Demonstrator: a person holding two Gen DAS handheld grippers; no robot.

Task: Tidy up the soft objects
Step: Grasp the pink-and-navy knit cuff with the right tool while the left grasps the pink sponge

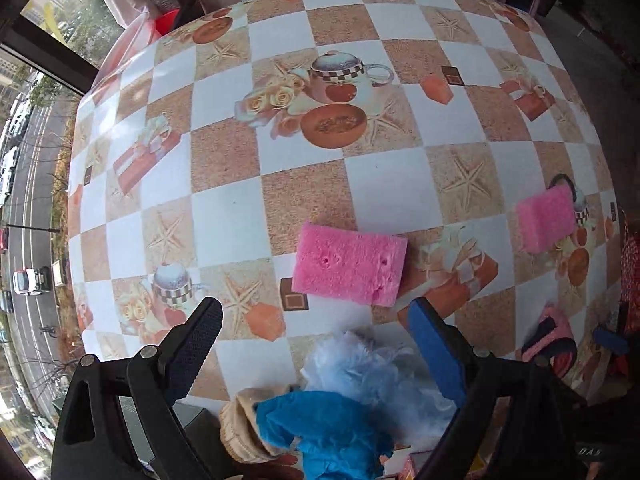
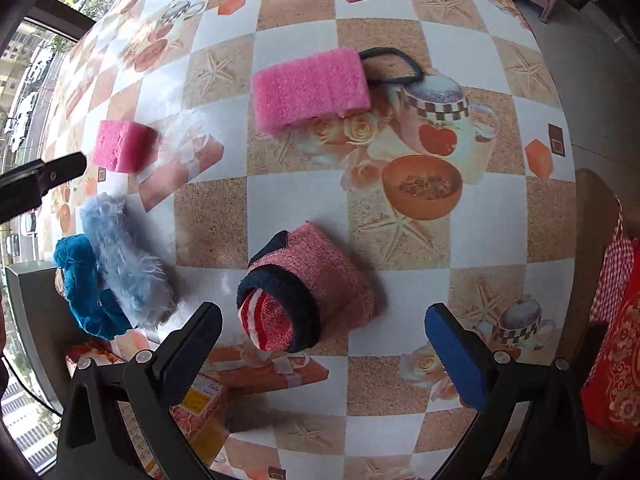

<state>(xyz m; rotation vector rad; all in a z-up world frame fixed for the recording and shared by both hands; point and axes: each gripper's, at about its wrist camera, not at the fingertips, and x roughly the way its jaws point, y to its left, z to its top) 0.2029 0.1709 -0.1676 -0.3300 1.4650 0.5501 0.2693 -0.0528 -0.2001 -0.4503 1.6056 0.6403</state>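
Right gripper [image 2: 322,350] wide open, holds nothing; rolled sock [image 2: 308,290] lies just ahead at 12 o'clock. Looks soft and light, so grip across the thick middle. Left gripper [image 1: 316,344] also open w/ nothing; pink sponge [image 1: 349,267] at 12, squashy.

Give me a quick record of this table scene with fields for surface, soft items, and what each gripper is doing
surface: table with checkered printed cloth
sponges: pink sponge; pink scrubber pad with black loop
fluffy items: pale blue fluffy piece touching teal fabric
rolled item: pink and navy sock roll
left gripper: open, above the fluffy items
right gripper: open, over the sock roll, holding nothing
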